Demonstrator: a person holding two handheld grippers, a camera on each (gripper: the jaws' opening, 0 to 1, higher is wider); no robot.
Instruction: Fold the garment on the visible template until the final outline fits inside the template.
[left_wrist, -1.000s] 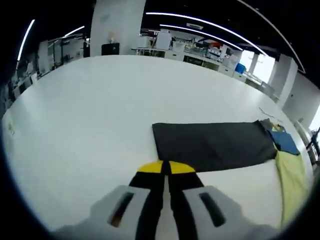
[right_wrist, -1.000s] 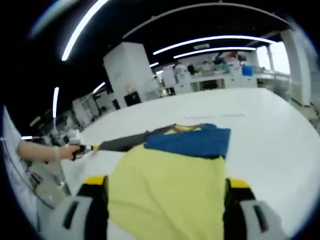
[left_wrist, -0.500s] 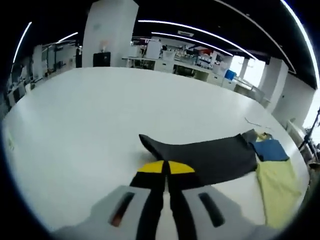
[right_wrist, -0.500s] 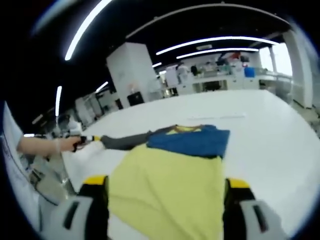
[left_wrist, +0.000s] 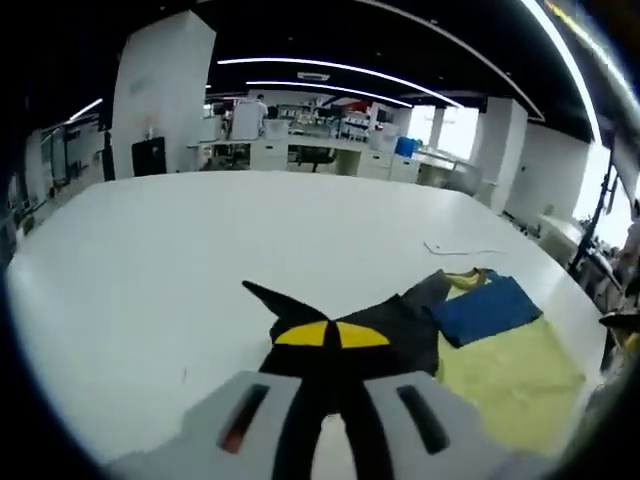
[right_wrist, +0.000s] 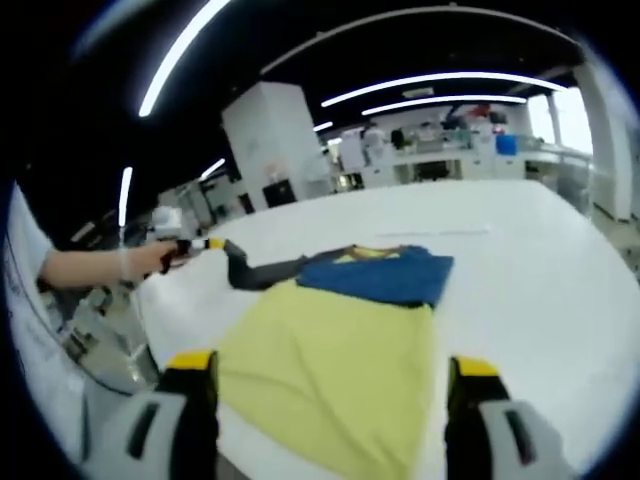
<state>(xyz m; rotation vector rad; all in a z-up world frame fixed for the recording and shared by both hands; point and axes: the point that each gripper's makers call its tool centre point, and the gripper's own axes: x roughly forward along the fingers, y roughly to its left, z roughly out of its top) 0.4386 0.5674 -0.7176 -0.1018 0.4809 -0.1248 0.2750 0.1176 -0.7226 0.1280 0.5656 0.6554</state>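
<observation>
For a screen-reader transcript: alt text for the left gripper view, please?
The left gripper, jaws shut, lifts a dark sleeve of a garment off a white table. The garment's blue panel and yellow panel lie flat to the right.

The left gripper (left_wrist: 331, 335) has its yellow-tipped fingers (left_wrist: 302, 334) pressed together on the dark sleeve (left_wrist: 385, 325), lifting it off the white table (left_wrist: 200, 250). Beside it lie the blue panel (left_wrist: 485, 310) and the yellow garment body (left_wrist: 510, 385).
</observation>
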